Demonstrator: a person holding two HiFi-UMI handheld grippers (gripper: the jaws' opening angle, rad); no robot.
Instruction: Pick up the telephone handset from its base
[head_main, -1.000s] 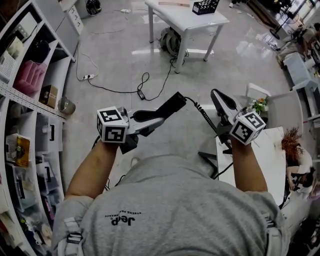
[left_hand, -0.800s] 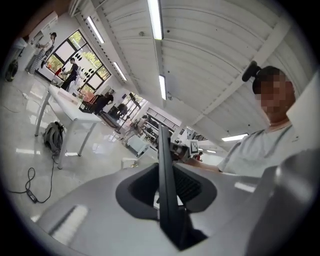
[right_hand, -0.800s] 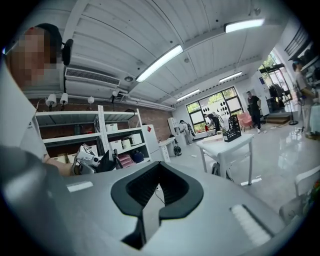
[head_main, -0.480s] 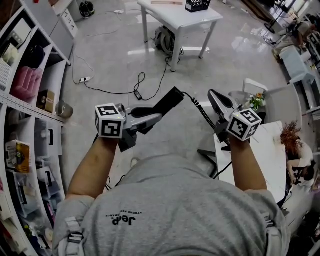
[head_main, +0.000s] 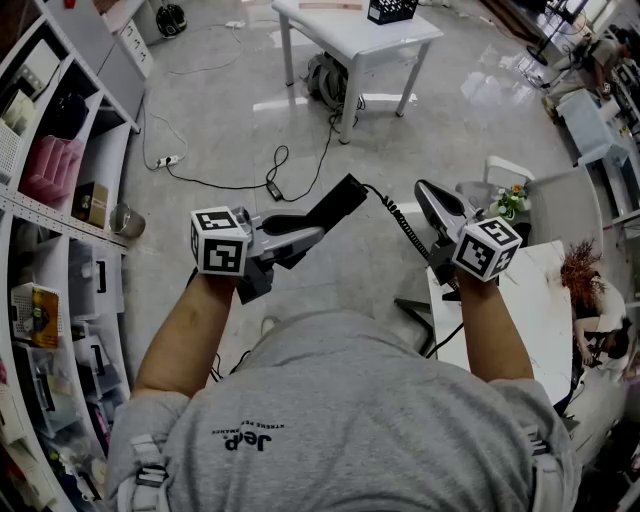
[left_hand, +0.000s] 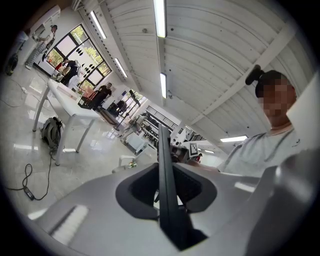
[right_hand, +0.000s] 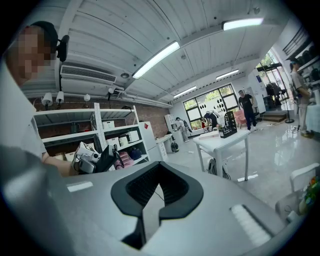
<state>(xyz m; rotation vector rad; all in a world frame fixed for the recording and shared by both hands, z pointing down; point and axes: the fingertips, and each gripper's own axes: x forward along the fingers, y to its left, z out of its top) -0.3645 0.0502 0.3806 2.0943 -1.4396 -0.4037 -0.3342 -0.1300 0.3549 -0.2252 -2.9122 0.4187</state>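
Both jaws of the left gripper (left_hand: 167, 202) are closed on the handset (left_hand: 164, 170), with only a narrow opening and the black bar standing edge-on between the pads. In the head view that gripper (head_main: 308, 236) has the handset (head_main: 338, 205) by its near end. The rest sticks out far and to the right, in the air above the floor (head_main: 230, 120). A coiled cord (head_main: 404, 228) comes off its far end and runs toward the near right, close by the right gripper (head_main: 430, 197). The right gripper view shows that gripper (right_hand: 152, 197) with its jaws together and nothing between them. I cannot pick out the base; the cord heads down beside the white counter (head_main: 545, 300) at the right. The handset looks already lifted clear. It should handle as a light, stiff plastic bar, smooth enough to twist in a grip taken at one end. A hold nearer the middle of the shaft, across its narrow sides, would sit steadier. The cord is the soft part: it is springy and will tug back as it stretches, so it is no place to take hold.
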